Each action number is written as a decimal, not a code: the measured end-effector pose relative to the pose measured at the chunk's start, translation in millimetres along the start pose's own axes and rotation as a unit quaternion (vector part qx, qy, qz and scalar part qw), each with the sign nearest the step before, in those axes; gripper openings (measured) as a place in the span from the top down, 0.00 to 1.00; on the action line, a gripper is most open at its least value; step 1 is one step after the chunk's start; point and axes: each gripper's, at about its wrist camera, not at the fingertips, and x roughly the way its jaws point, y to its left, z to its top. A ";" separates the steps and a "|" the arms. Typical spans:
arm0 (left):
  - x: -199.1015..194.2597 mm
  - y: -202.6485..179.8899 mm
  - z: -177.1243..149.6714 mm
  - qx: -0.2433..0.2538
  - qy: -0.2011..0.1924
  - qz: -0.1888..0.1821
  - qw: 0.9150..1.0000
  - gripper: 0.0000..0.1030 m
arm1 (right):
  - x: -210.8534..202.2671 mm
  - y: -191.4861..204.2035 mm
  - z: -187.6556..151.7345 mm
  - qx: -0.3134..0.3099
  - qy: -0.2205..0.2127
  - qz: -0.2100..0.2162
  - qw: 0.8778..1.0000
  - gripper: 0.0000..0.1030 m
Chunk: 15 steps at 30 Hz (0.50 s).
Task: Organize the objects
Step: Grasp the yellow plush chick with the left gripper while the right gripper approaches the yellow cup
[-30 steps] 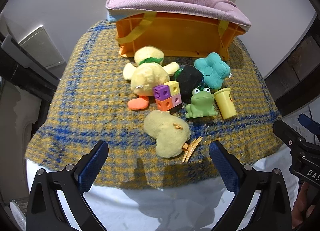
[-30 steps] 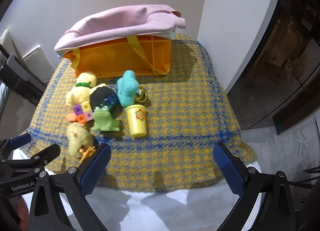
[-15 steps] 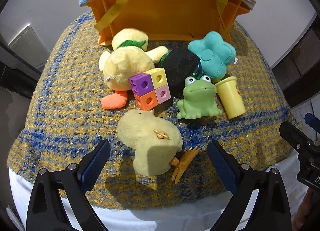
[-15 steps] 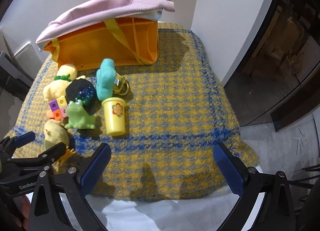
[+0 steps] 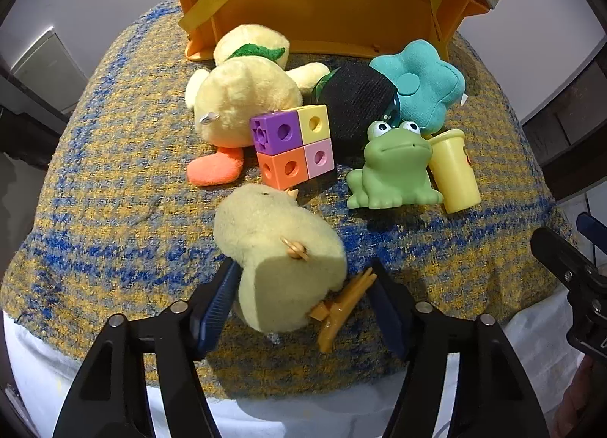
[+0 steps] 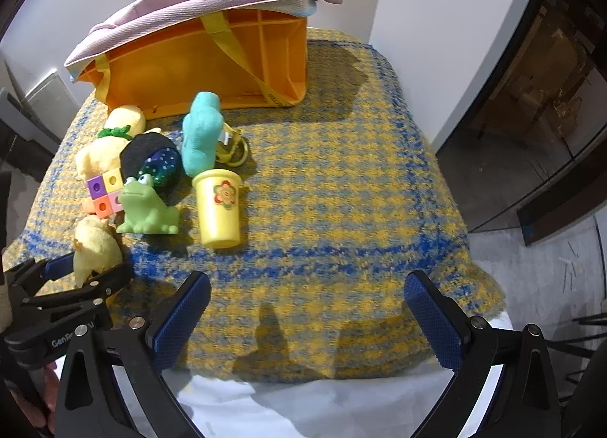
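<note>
Now | left tongs point(image 5: 303, 297) clamp yellow chick plush point(image 5: 280, 252) | right tongs point(image 6: 307, 316) spread, clear

Yellow plush chick point(image 5: 280, 252) between tongs

I see a table covered by a yellow-and-blue woven cloth point(image 6: 341, 191), white showing under its near edge. On the cloth lie an orange bin point(image 6: 197, 62) at the back, a big plush duck point(image 5: 242, 96), a four-colour cube block point(image 5: 294, 146), a black pouch point(image 5: 356, 100), a teal plush flower point(image 5: 421, 85), a green frog point(image 5: 394, 168), a yellow cup point(image 6: 220, 206) and a small yellow chick point(image 5: 280, 248) near the front.
</note>
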 end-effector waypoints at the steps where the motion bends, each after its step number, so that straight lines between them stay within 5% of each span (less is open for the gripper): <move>1: -2.7 2.2 -1.7 0.000 -0.002 0.001 1.000 0.39 | -0.2 2.1 0.8 -0.001 -0.001 0.001 1.000 0.01; 9: -22.2 29.6 -16.1 -0.022 -0.015 0.000 1.000 0.41 | 2.1 32.3 7.4 -0.019 -0.004 0.016 1.000 0.01; 15: -37.7 47.2 -15.1 0.039 -0.025 -0.027 0.999 0.41 | 3.9 51.7 12.5 -0.026 -0.015 0.008 1.000 0.01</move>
